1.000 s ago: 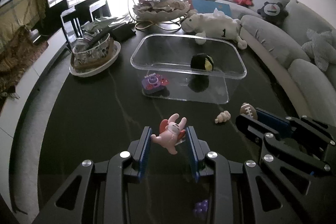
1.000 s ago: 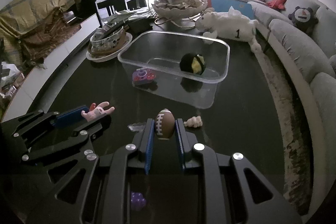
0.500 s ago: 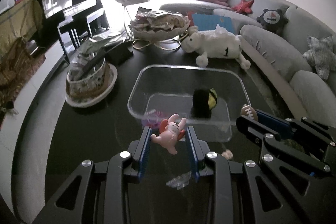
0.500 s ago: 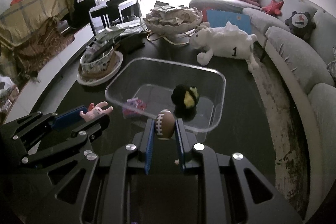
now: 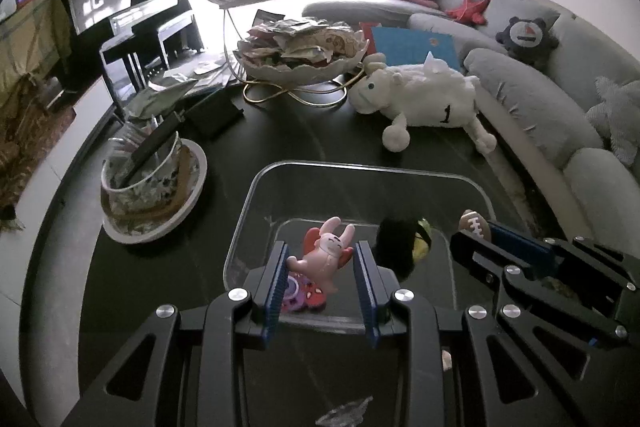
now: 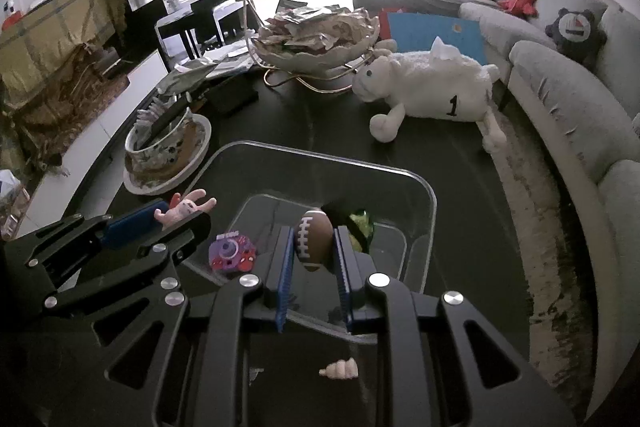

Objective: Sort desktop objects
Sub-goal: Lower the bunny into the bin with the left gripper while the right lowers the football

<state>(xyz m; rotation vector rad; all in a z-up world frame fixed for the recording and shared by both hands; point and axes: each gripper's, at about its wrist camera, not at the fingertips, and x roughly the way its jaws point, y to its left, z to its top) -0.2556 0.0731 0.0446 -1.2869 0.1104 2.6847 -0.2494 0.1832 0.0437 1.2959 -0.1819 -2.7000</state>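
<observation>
Clearly both toys are light, hard little things: the left tool (image 5: 322,269) is clamped on the pink rabbit (image 5: 326,253) across its body, the right tool (image 6: 312,247) is closed on the small football (image 6: 314,239) across its fat middle, a sound hold since its smooth pointed ends would slip. Both hang over the clear tub (image 6: 416,187) on the dark bench (image 5: 304,123). The football's long axis runs away from the tool, seam facing up; the rabbit tilts, ears pointing up and away
</observation>
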